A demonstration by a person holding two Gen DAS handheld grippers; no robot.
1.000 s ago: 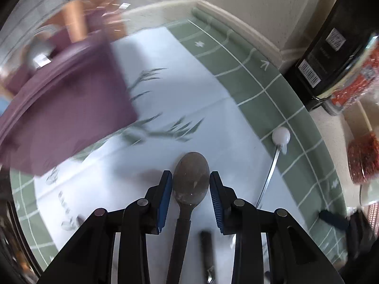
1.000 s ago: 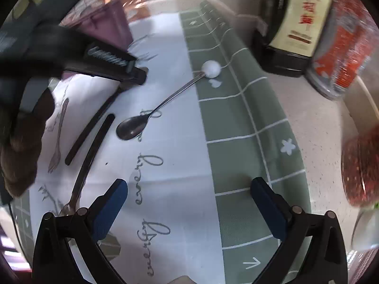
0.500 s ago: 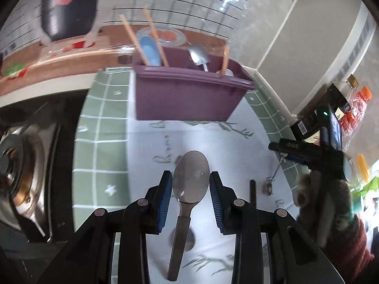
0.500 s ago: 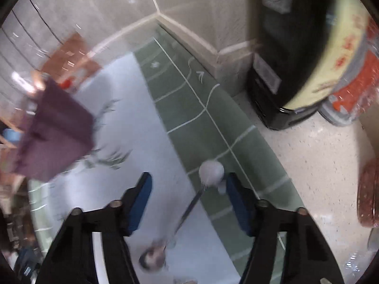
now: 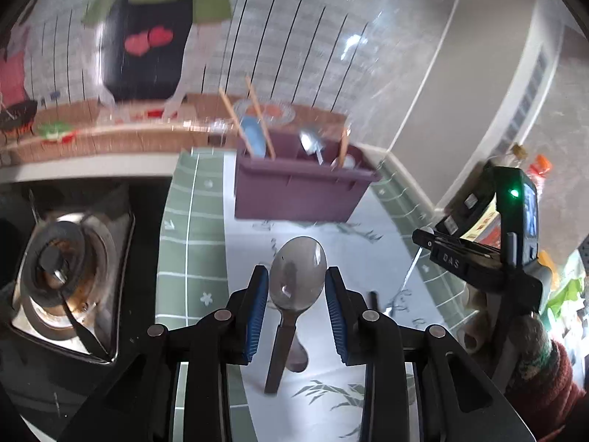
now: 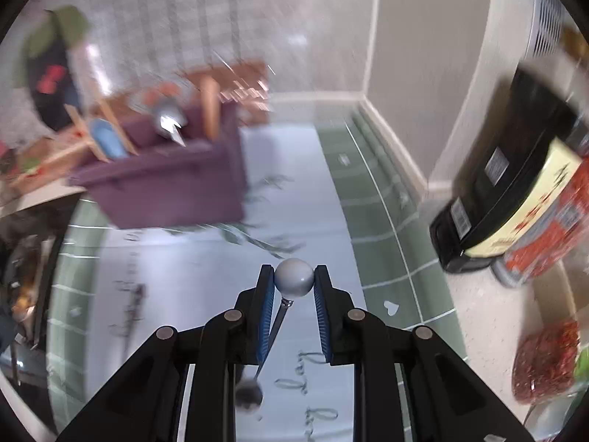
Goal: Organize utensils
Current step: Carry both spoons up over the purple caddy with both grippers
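My left gripper (image 5: 296, 287) is shut on a large metal spoon (image 5: 297, 274) with a dark handle. It grips the bowl by its edges and holds the spoon above the mat. A purple utensil caddy (image 5: 298, 191) stands beyond it with chopsticks and spoons inside. My right gripper (image 6: 294, 283) has its jaws closing, and both pads touch the white ball end of a slim spoon (image 6: 294, 278). The shaft hangs down to a blurred bowl (image 6: 250, 394). The caddy (image 6: 165, 180) is at the upper left here. The left wrist view shows the right gripper (image 5: 419, 236) in a person's hand.
A white and green mat (image 5: 191, 243) covers the counter. A gas burner (image 5: 59, 269) lies to its left. One dark utensil handle (image 5: 373, 300) rests on the mat. A dark bottle (image 6: 497, 199) and red packets (image 6: 545, 235) crowd the right side by the wall corner.
The left gripper rose with the big spoon and swung to face the caddy. The right gripper came over the ball-ended spoon, closed on its ball and lifted it off the mat.
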